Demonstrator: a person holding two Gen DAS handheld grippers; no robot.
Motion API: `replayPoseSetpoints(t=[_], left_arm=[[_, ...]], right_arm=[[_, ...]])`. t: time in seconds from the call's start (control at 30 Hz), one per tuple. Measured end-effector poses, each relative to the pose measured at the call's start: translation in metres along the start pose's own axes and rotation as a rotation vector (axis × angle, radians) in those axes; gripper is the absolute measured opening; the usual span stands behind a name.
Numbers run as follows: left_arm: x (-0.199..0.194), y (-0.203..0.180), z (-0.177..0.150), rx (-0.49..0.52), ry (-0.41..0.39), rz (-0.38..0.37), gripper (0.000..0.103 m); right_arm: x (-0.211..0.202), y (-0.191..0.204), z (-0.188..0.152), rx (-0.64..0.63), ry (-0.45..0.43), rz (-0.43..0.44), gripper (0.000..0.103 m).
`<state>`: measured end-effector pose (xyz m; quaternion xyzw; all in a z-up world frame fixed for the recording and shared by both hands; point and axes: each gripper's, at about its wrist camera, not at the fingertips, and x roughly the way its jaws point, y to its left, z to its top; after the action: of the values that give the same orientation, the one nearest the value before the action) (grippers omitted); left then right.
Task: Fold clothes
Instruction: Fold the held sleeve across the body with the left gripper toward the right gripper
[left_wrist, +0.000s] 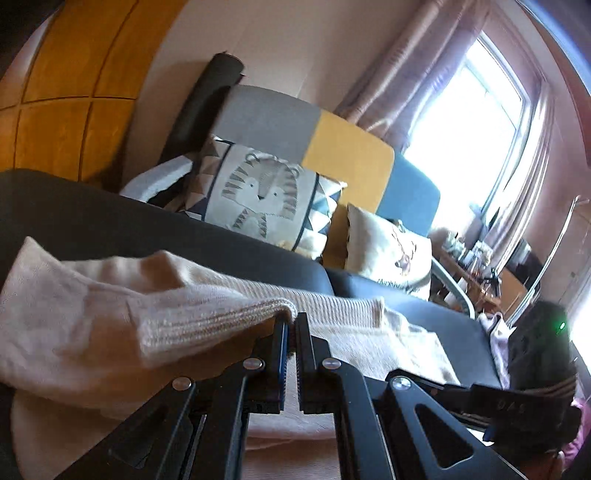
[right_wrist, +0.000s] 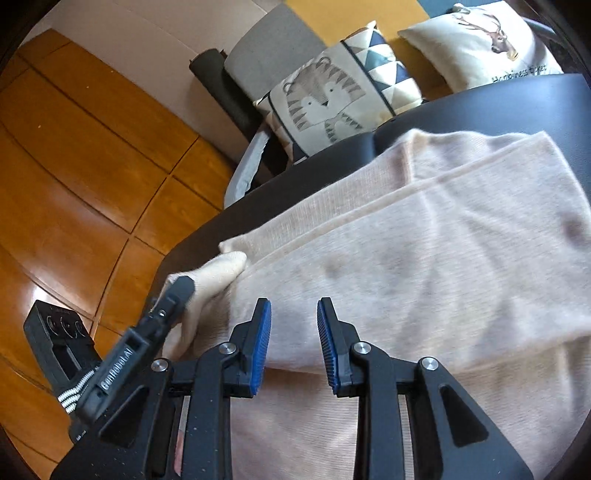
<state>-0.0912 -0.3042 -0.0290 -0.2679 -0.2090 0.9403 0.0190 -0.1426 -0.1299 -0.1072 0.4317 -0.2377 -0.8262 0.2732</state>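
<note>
A cream knitted sweater (right_wrist: 424, 240) lies part-folded on a black padded table (right_wrist: 498, 103). My left gripper (left_wrist: 291, 321) is shut on the sweater's ribbed cuff (left_wrist: 221, 314), which hangs lifted over the rest of the sweater (left_wrist: 369, 350). In the right wrist view, the left gripper (right_wrist: 181, 286) grips that sleeve end at the table's left edge. My right gripper (right_wrist: 293, 314) hovers over the folded body of the sweater. It is open, its blue pads (right_wrist: 263, 332) apart with nothing between them.
Behind the table stands a sofa with a tiger cushion (left_wrist: 258, 192) and a deer cushion (left_wrist: 391, 251). Wooden floor (right_wrist: 74, 166) lies to the left of the table. A bright window (left_wrist: 472, 129) and a cluttered side table (left_wrist: 476, 266) are at the far right.
</note>
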Motion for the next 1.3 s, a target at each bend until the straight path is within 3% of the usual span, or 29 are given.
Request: replayPoseSetpoints(t=[0.13, 0.27, 0.37, 0.5, 0.6, 0.73, 0.9, 1.0, 1.07, 1.17, 1.3], left_arm=[[0.011, -0.009, -0.009, 0.018, 0.038, 0.013, 0.003], [0.047, -0.002, -0.020, -0.015, 0.221, 0.029, 0.006], [0.043, 0.013, -0.022, -0.097, 0.215, -0.081, 0.016], [0.037, 0.035, -0.031, -0.223, 0.195, -0.189, 0.017], [0.038, 0.044, -0.037, -0.269, 0.182, -0.237, 0.017], [0.038, 0.039, -0.040, -0.258, 0.171, -0.231, 0.017], [0.035, 0.043, -0.041, -0.277, 0.156, -0.248, 0.017], [0.034, 0.043, -0.042, -0.280, 0.150, -0.250, 0.017], [0.033, 0.042, -0.042, -0.277, 0.147, -0.246, 0.017], [0.031, 0.045, -0.043, -0.287, 0.139, -0.247, 0.017], [0.029, 0.048, -0.044, -0.299, 0.129, -0.250, 0.017]], right_arm=[[-0.006, 0.000, 0.001, -0.018, -0.012, -0.013, 0.028], [-0.002, 0.012, 0.001, -0.082, -0.009, -0.025, 0.028], [0.004, 0.036, 0.003, -0.201, 0.001, -0.041, 0.029], [0.018, 0.079, 0.004, -0.427, 0.027, -0.101, 0.029], [0.039, 0.109, 0.006, -0.578, 0.099, -0.108, 0.029], [0.076, 0.140, 0.011, -0.695, 0.308, -0.105, 0.029], [0.115, 0.160, 0.004, -0.836, 0.461, -0.252, 0.030], [0.139, 0.152, 0.001, -0.818, 0.599, -0.281, 0.031], [0.148, 0.146, -0.002, -0.825, 0.636, -0.311, 0.032], [0.149, 0.139, -0.002, -0.802, 0.588, -0.312, 0.030], [0.137, 0.122, 0.007, -0.699, 0.497, -0.285, 0.006]])
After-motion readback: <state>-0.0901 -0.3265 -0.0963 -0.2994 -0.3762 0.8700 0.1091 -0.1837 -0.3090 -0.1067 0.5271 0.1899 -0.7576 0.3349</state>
